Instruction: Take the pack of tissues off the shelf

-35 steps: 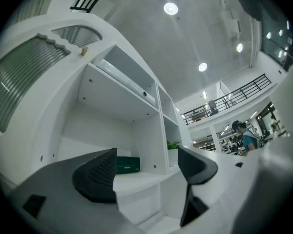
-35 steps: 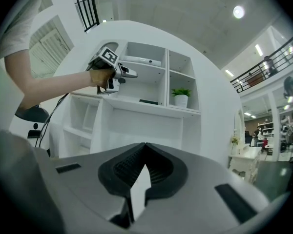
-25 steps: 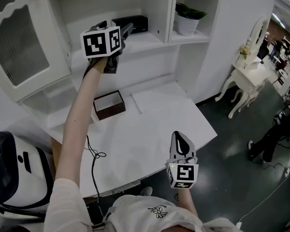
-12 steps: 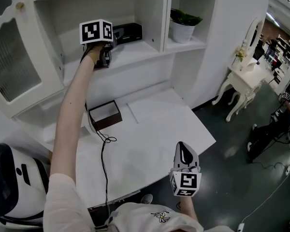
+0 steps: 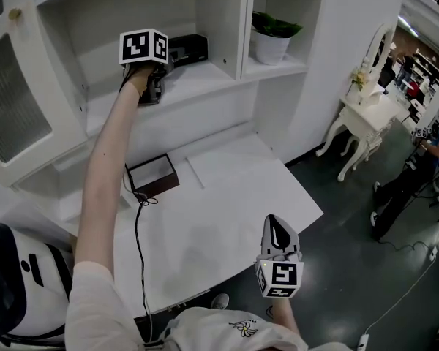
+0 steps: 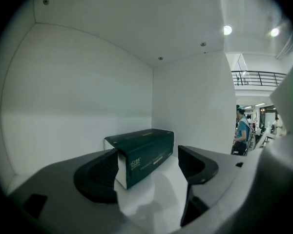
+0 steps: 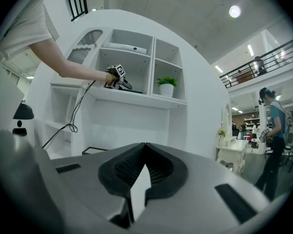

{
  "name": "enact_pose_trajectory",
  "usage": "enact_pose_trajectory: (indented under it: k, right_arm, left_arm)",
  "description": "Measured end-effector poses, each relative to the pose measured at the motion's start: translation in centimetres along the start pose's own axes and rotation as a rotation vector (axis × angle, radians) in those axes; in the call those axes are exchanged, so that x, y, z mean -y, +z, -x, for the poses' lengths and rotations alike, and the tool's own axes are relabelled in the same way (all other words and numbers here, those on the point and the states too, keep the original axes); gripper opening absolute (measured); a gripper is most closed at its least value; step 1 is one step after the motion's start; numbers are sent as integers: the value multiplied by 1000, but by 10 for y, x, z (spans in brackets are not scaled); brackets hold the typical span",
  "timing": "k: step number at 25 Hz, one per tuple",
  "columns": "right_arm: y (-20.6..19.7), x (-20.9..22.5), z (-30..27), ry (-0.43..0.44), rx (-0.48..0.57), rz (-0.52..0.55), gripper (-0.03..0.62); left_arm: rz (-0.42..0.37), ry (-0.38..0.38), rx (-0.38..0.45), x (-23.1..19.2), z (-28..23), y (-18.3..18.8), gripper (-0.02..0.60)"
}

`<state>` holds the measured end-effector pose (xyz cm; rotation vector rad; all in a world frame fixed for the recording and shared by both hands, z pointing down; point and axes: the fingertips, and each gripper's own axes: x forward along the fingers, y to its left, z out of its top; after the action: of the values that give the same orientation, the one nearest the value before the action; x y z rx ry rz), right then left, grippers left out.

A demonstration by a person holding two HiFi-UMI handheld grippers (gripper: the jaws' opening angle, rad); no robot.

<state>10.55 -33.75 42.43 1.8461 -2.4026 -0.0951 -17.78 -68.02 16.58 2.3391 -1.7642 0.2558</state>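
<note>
The pack of tissues (image 5: 187, 49) is a dark green box lying on the middle shelf (image 5: 197, 75) of the white unit, near the partition wall. My left gripper (image 5: 167, 63) is raised to that shelf at the end of an outstretched arm. In the left gripper view the pack (image 6: 145, 151) lies just ahead, and its near end reaches the gap between the open jaws of the left gripper (image 6: 149, 168). The jaws do not press on it. My right gripper (image 5: 276, 224) hangs low over the desk's front edge; its view shows it (image 7: 145, 167) shut and empty.
A potted plant (image 5: 269, 36) stands in the right-hand compartment. An open brown box (image 5: 152, 175) sits on the white desk (image 5: 234, 196). The glass cabinet door (image 5: 18, 115) stands open at the left. A cable (image 5: 137, 218) hangs from my left arm. A dressing table (image 5: 366, 104) and people are at the right.
My left gripper has moved a little further in over the shelf toward the tissue pack. The right gripper has stayed about where it was, shut.
</note>
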Motion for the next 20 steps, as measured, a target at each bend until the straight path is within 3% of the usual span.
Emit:
enact_pose_trajectory:
  k: [20]
  right_arm:
    - [5,-10,14,29,19,15,3]
  left_arm:
    - [-23,-30,-4,28,23,-9,379]
